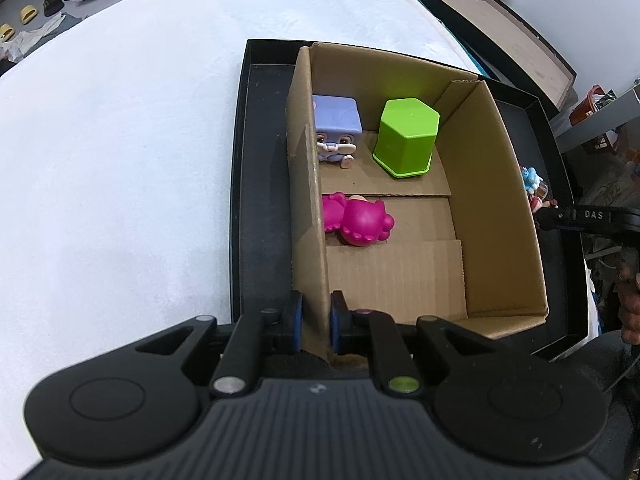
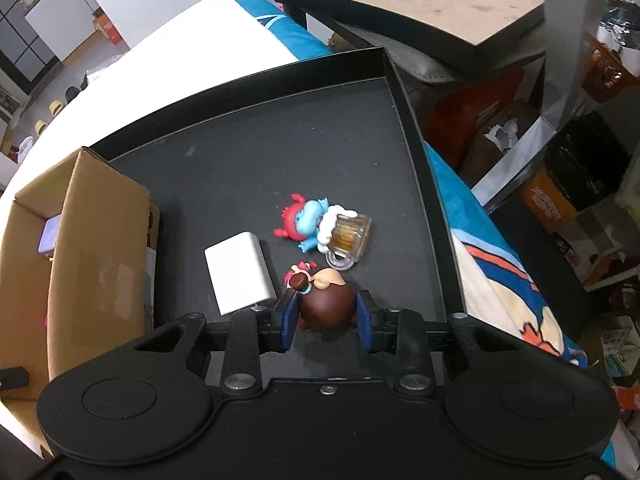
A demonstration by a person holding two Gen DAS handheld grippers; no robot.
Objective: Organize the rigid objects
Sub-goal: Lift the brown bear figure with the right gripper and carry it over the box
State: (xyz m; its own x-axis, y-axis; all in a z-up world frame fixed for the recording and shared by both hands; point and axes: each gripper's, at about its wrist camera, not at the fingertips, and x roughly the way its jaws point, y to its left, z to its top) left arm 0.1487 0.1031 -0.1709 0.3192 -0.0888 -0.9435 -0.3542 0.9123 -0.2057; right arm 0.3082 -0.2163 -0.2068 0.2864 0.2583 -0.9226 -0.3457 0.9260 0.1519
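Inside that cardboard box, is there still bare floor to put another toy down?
Yes. The cardboard box is bare along its right wall and near end, beyond the pink toy. The far end is crowded by the purple cube toy and green cup.

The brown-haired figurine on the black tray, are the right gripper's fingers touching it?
Touching. The right wrist view shows both blue fingers of the right gripper pressed against the sides of the brown-haired figurine, no gap visible.

The purple block toy point(image 2: 50, 236) shows only a corner behind the cardboard box wall point(image 2: 100, 248); the brown-haired figurine's point(image 2: 326, 304) face is hidden.
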